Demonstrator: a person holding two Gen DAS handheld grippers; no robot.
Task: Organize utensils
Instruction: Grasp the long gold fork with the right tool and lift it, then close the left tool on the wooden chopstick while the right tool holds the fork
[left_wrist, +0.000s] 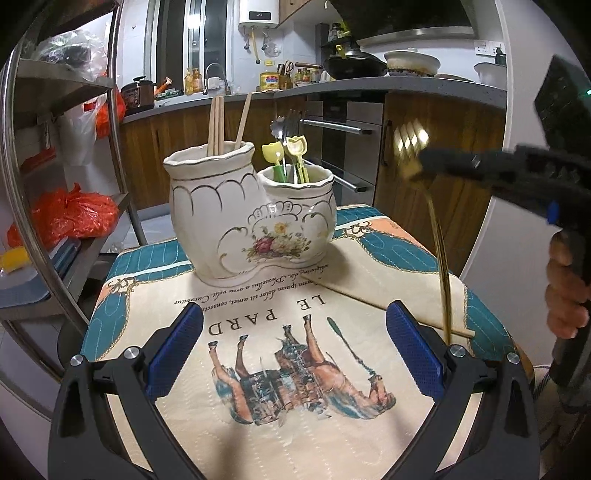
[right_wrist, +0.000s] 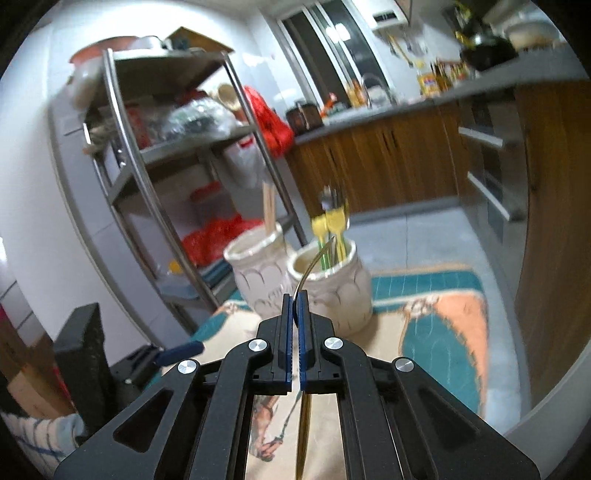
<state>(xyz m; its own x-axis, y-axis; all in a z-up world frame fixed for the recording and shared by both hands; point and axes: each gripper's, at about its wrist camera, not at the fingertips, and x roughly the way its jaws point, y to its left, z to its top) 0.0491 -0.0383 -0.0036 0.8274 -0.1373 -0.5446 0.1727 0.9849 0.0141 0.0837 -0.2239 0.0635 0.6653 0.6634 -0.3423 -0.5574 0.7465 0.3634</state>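
Note:
A white ceramic double holder stands on a printed cloth. Its tall left pot holds wooden chopsticks; its short right pot holds yellow tulip-topped picks and a metal utensil. My left gripper is open and empty, low over the cloth in front of the holder. My right gripper is shut on a slim gold utensil, held above the cloth right of the holder; it shows in the left wrist view, hanging handle down. One loose chopstick lies on the cloth.
A metal shelf rack with red bags stands to the left of the table. Kitchen cabinets and an oven are behind. The holder shows in the right wrist view just ahead of the fingers.

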